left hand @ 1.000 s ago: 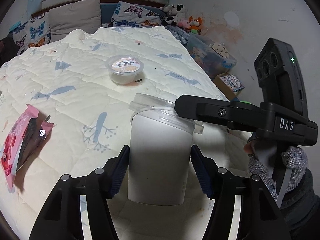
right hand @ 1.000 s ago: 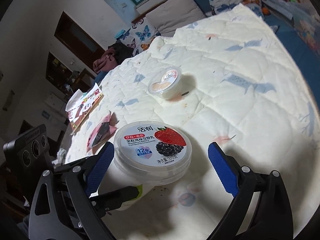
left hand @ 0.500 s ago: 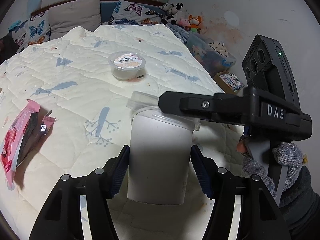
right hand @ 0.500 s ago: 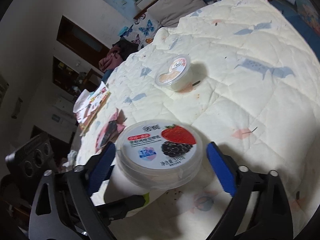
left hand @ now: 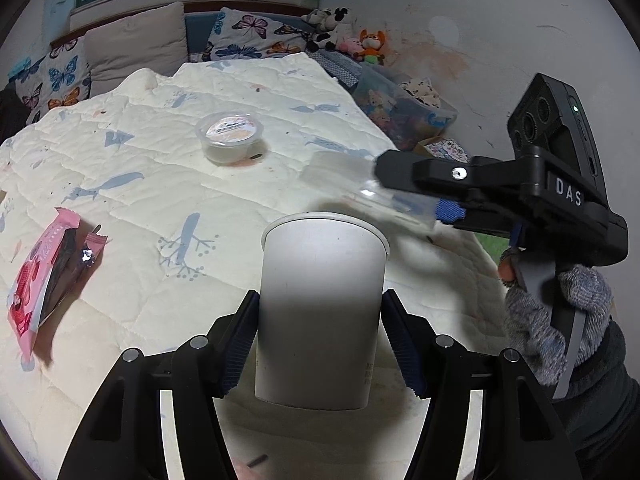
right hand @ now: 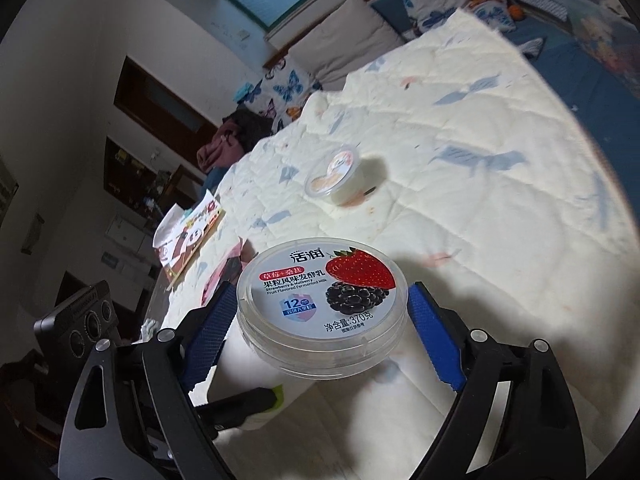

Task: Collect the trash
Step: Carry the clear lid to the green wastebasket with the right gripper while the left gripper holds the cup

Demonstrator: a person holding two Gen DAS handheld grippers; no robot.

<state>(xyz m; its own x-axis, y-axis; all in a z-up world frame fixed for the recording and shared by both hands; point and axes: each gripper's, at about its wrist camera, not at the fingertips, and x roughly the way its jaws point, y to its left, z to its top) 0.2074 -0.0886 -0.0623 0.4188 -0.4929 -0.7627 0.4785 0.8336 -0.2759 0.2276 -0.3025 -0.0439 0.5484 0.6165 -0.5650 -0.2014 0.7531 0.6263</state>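
Observation:
A white yogurt cup [left hand: 320, 312] stands upright on the quilt with its top uncovered, and my left gripper [left hand: 320, 300] is shut on its sides. Its clear lid [right hand: 316, 280], printed with a strawberry and a mulberry, sits between the blue pads of my right gripper [right hand: 320, 300], which is shut on it. In the left wrist view the lid [left hand: 356, 188] is blurred, off the cup, above and to the right of its rim, in the right gripper [left hand: 404, 196]. In the right wrist view the cup [right hand: 248, 376] shows below the lid.
A small sealed plastic cup [left hand: 229, 136] sits mid-quilt. A pink wrapper [left hand: 44, 276] lies at the left, with a paper pack [right hand: 188, 236] near the far edge. A gloved hand [left hand: 560, 312] holds the right gripper. A toy box [left hand: 400, 120] stands past the right edge.
The right gripper's pads closed onto the lid, then lifted it off the cup, up and to the right. The cup stays in the left gripper, now uncovered.

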